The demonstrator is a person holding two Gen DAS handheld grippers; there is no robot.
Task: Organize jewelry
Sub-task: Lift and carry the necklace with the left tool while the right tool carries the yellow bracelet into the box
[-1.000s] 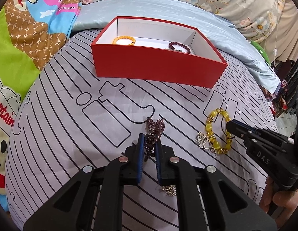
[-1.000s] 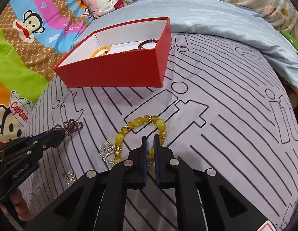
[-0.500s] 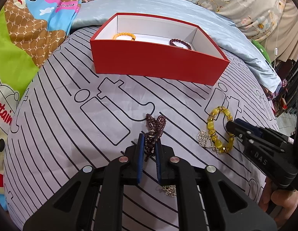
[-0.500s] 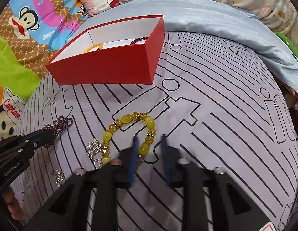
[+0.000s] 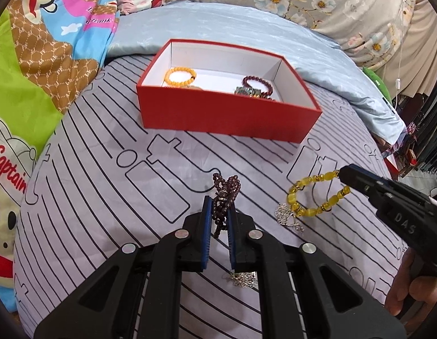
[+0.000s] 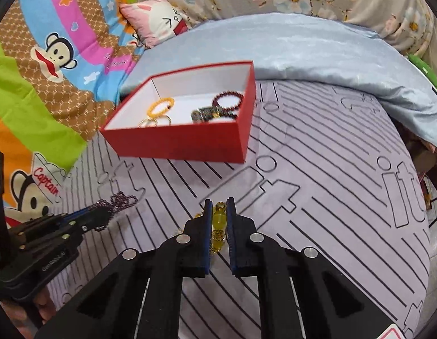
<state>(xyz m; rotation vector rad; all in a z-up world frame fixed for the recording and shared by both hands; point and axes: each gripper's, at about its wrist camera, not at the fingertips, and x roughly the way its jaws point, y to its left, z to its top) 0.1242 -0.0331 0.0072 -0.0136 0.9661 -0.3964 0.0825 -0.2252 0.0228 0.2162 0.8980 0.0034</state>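
Beads are hanging in both claws at this moment: the left claw [image 5: 218,214] is clamped on a dark purple bead strand [image 5: 225,195], whose free loops are drooping onto the striped bed sheet [image 5: 91,197], and the right claw [image 6: 219,220] is clamped on a yellow bead bracelet [image 5: 311,195], pinching one of its fat beads between the blue pads while the rest of the ring is dangling clear of the sheet. Both pieces are looking light and limp, so they are likely swinging and sagging rather than holding any shape, and the smooth round beads are probably slippery against flat pads; gripping across a bead's width, or across a doubled bunch of strand as the left claw is doing, seems the safest hold. A silver chain piece [image 5: 287,217] is lying just beside the yellow bracelet, seemingly touching its lowest beads, and may be snagging on it; whether it is attached I cannot tell. Another small silver chain [image 5: 243,278] is lying on the sheet near the left claw's fingers. Farther up the bed the red box [image 5: 226,114] is standing open, already holding an orange bracelet [image 5: 180,76] and a dark red bracelet [image 5: 258,84], and that appears to be where both strands belong.
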